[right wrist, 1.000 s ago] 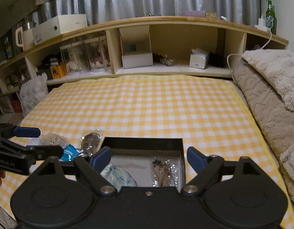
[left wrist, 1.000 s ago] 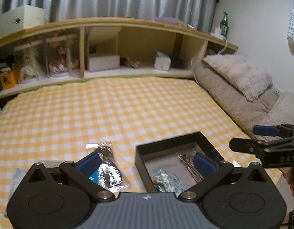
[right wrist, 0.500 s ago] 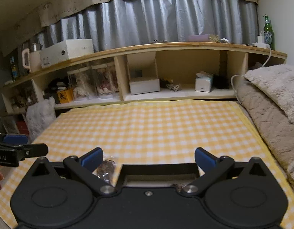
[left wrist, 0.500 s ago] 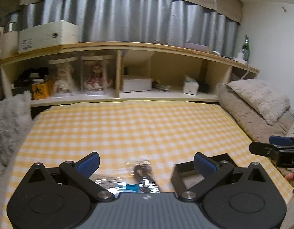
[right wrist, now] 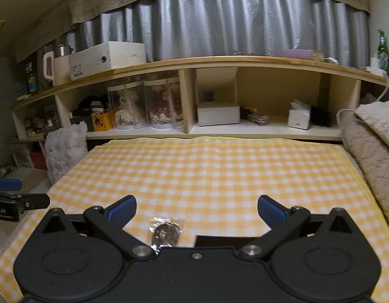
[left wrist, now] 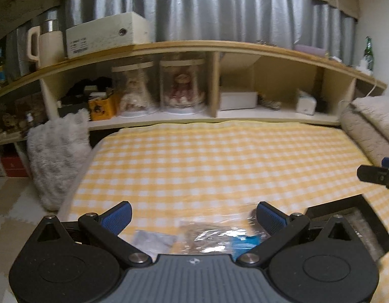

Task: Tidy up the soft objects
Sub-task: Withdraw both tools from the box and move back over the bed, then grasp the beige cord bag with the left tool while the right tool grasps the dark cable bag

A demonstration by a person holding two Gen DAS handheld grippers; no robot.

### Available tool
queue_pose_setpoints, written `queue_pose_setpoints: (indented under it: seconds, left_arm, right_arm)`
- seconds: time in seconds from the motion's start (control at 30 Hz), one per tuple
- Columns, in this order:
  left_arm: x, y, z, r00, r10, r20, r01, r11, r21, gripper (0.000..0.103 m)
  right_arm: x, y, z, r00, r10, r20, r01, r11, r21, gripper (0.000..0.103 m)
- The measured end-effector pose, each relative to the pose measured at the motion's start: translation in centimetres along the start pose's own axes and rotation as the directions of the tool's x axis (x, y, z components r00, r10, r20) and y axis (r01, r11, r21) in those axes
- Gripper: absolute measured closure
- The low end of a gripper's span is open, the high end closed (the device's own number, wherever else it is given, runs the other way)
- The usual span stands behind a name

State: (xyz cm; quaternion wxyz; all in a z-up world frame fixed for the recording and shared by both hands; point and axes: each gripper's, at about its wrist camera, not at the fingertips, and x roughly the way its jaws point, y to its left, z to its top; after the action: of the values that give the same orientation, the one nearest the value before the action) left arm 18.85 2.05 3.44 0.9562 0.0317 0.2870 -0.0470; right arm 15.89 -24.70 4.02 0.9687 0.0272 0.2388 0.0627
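Note:
Several clear plastic packets (left wrist: 214,234) lie on the yellow checked cloth (left wrist: 219,161), just in front of my left gripper (left wrist: 194,216), which is open and empty above them. A black box (left wrist: 356,217) sits to their right. In the right wrist view one packet (right wrist: 165,232) lies below my right gripper (right wrist: 197,208), which is open and empty; the black box's far rim (right wrist: 214,241) shows at the bottom. The right gripper's fingers (left wrist: 376,173) show at the right edge of the left wrist view; the left gripper's fingers (right wrist: 20,200) show at the left edge of the right wrist view.
A wooden shelf unit (right wrist: 189,101) with jars, boxes and a jug runs along the far side. A fluffy white cushion (left wrist: 58,159) stands at the cloth's left edge. Beige cushions (right wrist: 371,151) line the right side.
Both grippers have tilted up and drawn back. The left one has swung left, from over the black box to over the packets. The box's contents have dropped out of view.

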Motion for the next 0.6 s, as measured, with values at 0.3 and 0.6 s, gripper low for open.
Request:
queue_pose_setpoints:
  seconds: [0.3,0.6]
  left_arm:
    - [4.2,1.7,-0.8,0.999,-0.024,-0.048,0.024,1.000,0.002,0.000]
    - [10.0,1.6,-1.9,0.985,-0.101,-0.139,0.099,0.995,-0.017,0.000]
  right_arm:
    - [6.8,2.8,-0.5,0.994,0.025,-0.109,-0.028,0.999,-0.025,0.000]
    - [12.8,3.7,-2.6,0.953,0.120,-0.279,-0.121,0.993,0.013,0.004]
